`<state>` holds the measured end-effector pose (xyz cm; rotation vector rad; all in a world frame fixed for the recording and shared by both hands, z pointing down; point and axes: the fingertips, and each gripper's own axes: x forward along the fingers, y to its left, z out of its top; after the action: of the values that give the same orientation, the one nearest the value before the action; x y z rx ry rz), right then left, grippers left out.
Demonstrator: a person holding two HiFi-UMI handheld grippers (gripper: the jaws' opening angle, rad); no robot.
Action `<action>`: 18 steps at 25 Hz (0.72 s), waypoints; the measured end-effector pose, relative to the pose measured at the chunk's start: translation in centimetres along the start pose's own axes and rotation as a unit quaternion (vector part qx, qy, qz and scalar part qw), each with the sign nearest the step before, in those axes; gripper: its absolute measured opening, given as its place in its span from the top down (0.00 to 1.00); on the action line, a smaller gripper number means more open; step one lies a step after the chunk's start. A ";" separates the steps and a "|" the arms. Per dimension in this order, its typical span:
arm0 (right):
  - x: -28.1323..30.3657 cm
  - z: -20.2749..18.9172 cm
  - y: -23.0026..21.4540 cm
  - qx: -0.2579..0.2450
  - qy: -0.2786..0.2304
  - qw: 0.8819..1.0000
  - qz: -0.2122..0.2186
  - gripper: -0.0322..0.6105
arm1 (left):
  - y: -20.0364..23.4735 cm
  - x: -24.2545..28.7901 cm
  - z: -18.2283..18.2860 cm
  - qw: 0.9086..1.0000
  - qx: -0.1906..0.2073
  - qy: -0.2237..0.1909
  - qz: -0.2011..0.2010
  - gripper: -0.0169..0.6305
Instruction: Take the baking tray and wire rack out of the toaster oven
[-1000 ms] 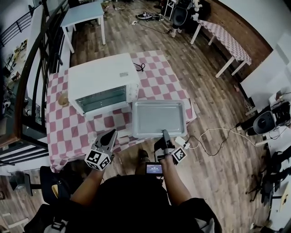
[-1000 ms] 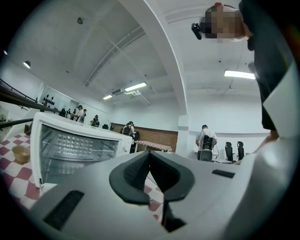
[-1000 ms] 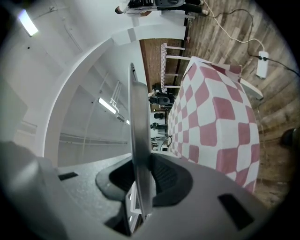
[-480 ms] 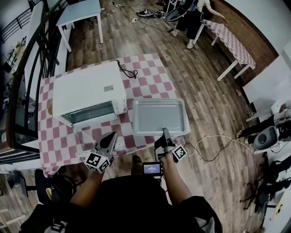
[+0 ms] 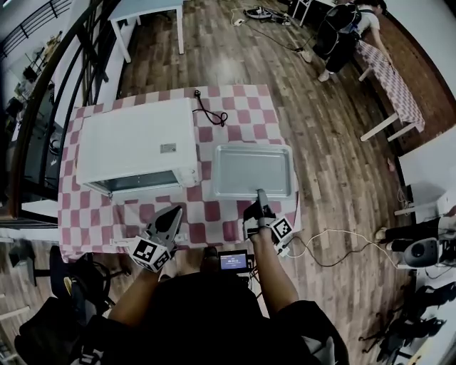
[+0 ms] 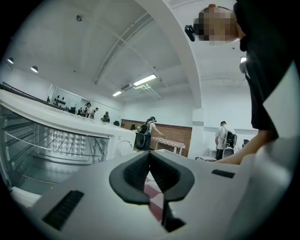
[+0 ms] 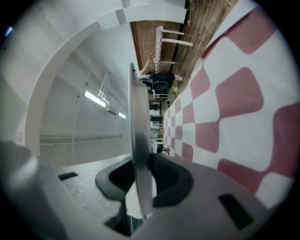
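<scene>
The silver baking tray (image 5: 254, 170) lies flat over the red-checked table (image 5: 235, 110), just right of the white toaster oven (image 5: 135, 146). My right gripper (image 5: 261, 195) is shut on the middle of the tray's near rim. In the right gripper view the tray's rim (image 7: 139, 140) runs edge-on between the dark pads. My left gripper (image 5: 172, 213) hovers at the table's near edge, in front of the oven, shut and empty. In the left gripper view the wire rack (image 6: 51, 140) sits inside the open oven (image 6: 70, 123).
A black power cord (image 5: 211, 111) lies on the table behind the oven. A white cable (image 5: 335, 235) trails over the wood floor at right. Farther off are a person (image 5: 342, 28), another checked table (image 5: 390, 80), a pale table (image 5: 146, 11) and a railing (image 5: 43, 93) at left.
My right gripper has carried the tray from the table's near right corner farther onto the table, beside the oven. The left gripper has moved along the near edge, still shut.
</scene>
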<state>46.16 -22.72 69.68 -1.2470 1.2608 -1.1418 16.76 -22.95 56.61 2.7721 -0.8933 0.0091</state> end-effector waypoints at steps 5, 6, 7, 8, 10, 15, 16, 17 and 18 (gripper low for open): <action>5.1 1.4 -0.8 0.001 0.010 1.000 -0.014 0.82 | 1.4 2.1 0.9 1.000 -0.004 0.008 0.026 0.98; 5.9 1.4 -1.3 0.001 0.012 1.000 -0.018 0.82 | 1.7 2.2 0.8 0.999 -0.007 0.009 0.032 0.98; 6.7 1.4 -1.8 0.002 0.015 1.000 -0.021 0.82 | 2.0 2.3 0.7 0.999 -0.008 0.010 0.038 0.98; 7.4 1.4 -2.2 0.003 0.017 1.000 -0.024 0.82 | 2.3 2.3 0.4 0.999 -0.008 0.011 0.043 0.98; 8.8 1.4 -3.0 0.005 0.021 0.999 -0.030 0.82 | 2.9 2.3 -0.2 0.998 -0.009 0.015 0.052 0.98; 11.8 1.3 -5.1 0.013 0.029 0.998 -0.048 0.82 | 4.1 2.2 -0.5 0.996 -0.020 0.018 0.080 0.98; 12.4 1.2 -5.6 0.018 0.031 0.998 -0.050 0.82 | 4.3 2.3 -0.5 0.996 -0.022 0.020 0.085 0.98; 12.9 1.2 -6.1 0.020 0.034 0.998 -0.052 0.82 | 4.5 2.3 -0.5 0.996 -0.022 0.022 0.088 0.98; 13.4 1.2 -6.5 0.019 0.036 0.998 -0.055 0.82 | 4.6 2.3 -0.6 0.995 -0.021 0.024 0.090 0.98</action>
<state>48.02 -36.30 75.73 -1.2706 1.2300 -1.2940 15.99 -27.79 58.38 2.6317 -1.1133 0.0861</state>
